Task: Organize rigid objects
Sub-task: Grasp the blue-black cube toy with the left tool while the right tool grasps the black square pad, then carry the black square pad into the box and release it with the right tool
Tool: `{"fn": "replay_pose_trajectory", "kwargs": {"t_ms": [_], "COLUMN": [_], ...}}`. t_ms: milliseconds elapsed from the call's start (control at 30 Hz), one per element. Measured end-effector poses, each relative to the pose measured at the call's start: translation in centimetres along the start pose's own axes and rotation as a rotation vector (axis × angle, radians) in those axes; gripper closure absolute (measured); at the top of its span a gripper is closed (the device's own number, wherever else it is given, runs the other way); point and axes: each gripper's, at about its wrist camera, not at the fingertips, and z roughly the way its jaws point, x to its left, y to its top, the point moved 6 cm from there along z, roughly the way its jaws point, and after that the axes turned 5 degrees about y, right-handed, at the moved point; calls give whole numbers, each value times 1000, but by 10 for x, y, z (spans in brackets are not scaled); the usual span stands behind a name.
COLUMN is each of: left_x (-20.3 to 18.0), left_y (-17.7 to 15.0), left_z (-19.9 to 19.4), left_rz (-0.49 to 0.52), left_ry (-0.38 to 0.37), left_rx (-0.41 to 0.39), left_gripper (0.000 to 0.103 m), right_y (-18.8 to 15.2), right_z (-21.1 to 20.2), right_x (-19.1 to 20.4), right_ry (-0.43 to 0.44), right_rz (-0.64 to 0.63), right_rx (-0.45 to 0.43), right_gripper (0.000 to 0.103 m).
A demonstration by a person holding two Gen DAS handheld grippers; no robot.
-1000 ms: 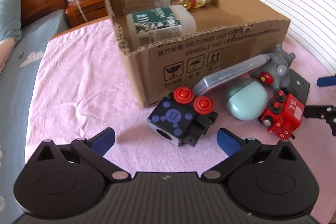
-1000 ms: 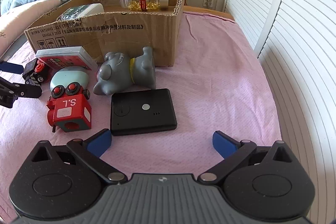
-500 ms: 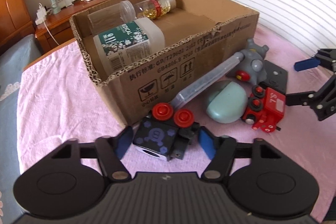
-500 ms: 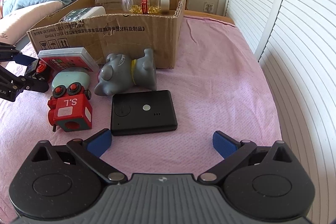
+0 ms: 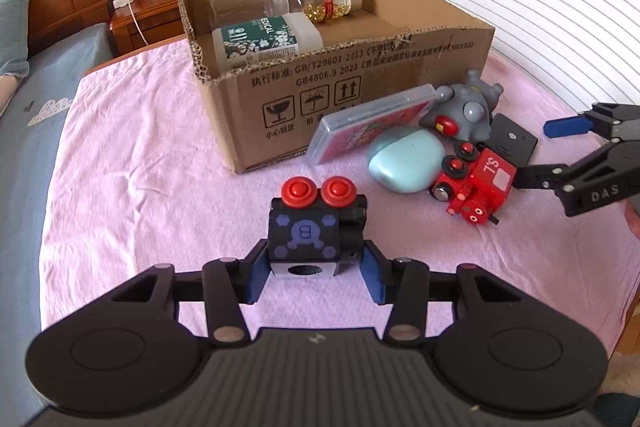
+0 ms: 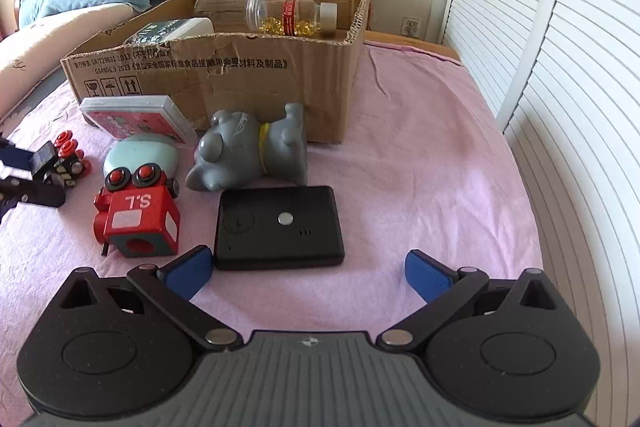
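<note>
My left gripper (image 5: pixel 314 275) is shut on a black toy train block (image 5: pixel 314 231) with two red knobs and holds it over the pink cloth, in front of the cardboard box (image 5: pixel 360 87). The block also shows at the left edge of the right wrist view (image 6: pixel 56 161). My right gripper (image 6: pixel 308 273) is open and empty, just in front of a black flat device (image 6: pixel 280 227). A red toy train (image 6: pixel 136 213), a teal oval case (image 6: pixel 140 159), a grey toy dog (image 6: pixel 252 151) and a clear card case (image 6: pixel 132 117) lie by the box.
The box holds a white bottle (image 5: pixel 266 39), a clear jar and a pill bottle (image 5: pixel 326 5). A wooden nightstand (image 5: pixel 160 7) with a small fan stands behind. White slatted doors (image 6: pixel 560 67) run along the right. The bed lies to the left.
My left gripper closed on the black train block and lifted it back from the box. My right gripper moved slightly forward toward the black device, still open.
</note>
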Motion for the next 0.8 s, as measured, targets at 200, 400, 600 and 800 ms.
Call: {"fn": "replay_pose_trajectory", "kwargs": {"t_ms": [200,400,600,800], "left_x": [0,0,-1,-1], "left_y": [1,2,4,4], "left_z": [1,3,4,5], "left_rz": [-2,-26,-38,-58], "left_ry": [11,19,32,42], "left_rx": [-9,-14,-13,-7], "left_gripper": [55,52,51,51], "right_y": [11,11,15,15], "right_z": [11,7,6,5], "right_x": [4,5,11,11], "right_ry": [21,41,67,69], "right_rz": [-26,-50,-74,-75], "right_rx": [-9,-29,-41,-21], "right_gripper": [0,10,26,28]}}
